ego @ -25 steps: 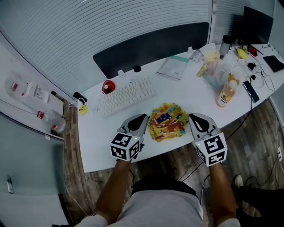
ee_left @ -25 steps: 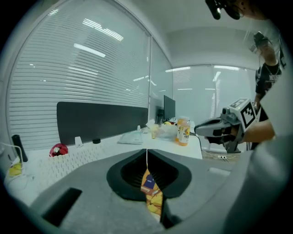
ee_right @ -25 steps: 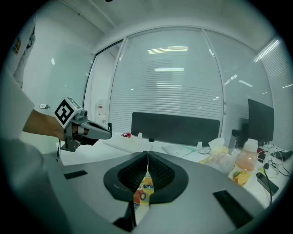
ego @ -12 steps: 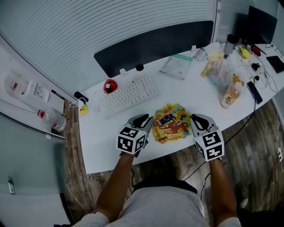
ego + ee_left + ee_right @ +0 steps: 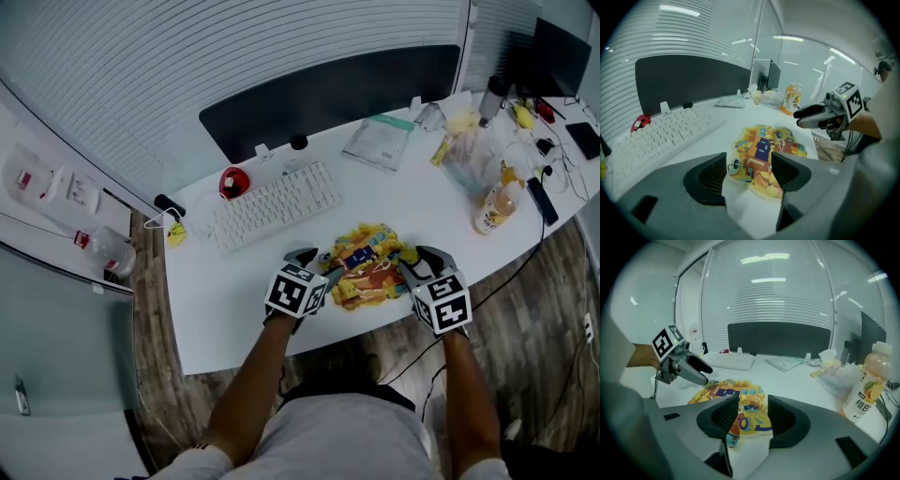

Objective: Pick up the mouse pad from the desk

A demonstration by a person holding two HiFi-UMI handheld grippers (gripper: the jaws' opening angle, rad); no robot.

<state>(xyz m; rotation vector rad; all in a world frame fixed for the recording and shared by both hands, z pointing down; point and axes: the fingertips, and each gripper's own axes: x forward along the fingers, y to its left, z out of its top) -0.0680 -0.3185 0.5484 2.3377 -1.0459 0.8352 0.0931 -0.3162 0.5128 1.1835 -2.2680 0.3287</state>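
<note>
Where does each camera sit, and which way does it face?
Head view: on the head, steeply down at the desk; forearms, left claw, right claw show.
Left gripper view: on left claw, facing the mouse pad; own jaws show.
Right gripper view: on right claw, facing it oppositely; own jaws show.
Shared: the mouse pad, seen ungripped through both pairs of jaws, which have just been opening.

Bare desk (image 5: 216, 291) open left of mouse pad (image 5: 368, 265) and along front edge — free approach. Keyboard (image 5: 277, 202) near behind pad's left side, narrow bare strip between. Right side free up to drink bottle (image 5: 495, 208) and phone (image 5: 536, 200) — well apart.
</note>
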